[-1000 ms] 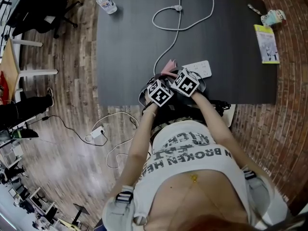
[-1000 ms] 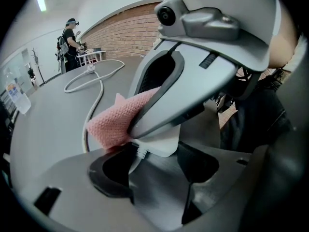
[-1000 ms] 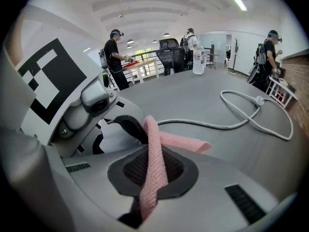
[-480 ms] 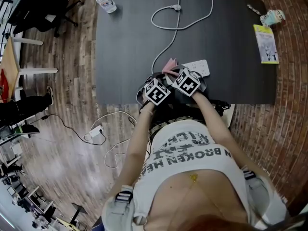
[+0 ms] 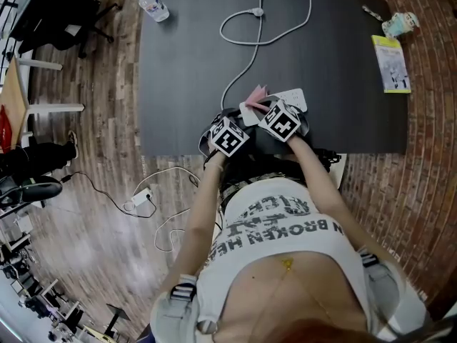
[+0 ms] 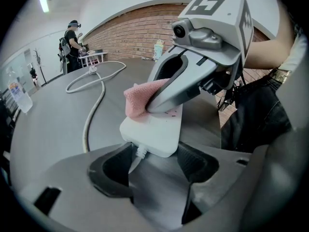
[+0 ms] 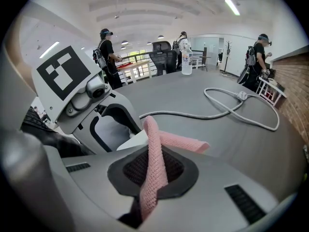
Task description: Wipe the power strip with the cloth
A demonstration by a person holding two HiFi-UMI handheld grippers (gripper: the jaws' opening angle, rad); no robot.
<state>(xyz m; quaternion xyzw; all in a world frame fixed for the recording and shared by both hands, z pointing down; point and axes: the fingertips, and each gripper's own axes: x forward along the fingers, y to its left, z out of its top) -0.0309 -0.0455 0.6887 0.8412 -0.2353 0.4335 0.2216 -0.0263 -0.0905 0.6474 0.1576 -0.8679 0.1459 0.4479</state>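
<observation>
A white power strip (image 6: 153,129) lies near the table's front edge, its grey cable (image 6: 91,115) running off to the far side. My left gripper (image 6: 154,161) straddles the strip's cable end, its jaws closed against both sides. My right gripper (image 7: 154,173) is shut on a pink cloth (image 7: 153,163). In the left gripper view it (image 6: 161,98) presses the cloth (image 6: 137,100) down on the strip's top. From the head view, both grippers sit side by side, left (image 5: 234,126) and right (image 5: 273,110), over the strip (image 5: 291,97) and cloth (image 5: 255,93).
The cable loops (image 5: 265,13) across the far middle of the dark table (image 5: 178,84). A water bottle (image 5: 153,6) stands at the far left corner. A yellow-green booklet (image 5: 390,64) and a small cup (image 5: 398,25) lie at the far right. People stand in the background.
Both grippers have edged slightly farther onto the table, and the pink cloth now sits a little more over the strip. Both grips are unchanged.
</observation>
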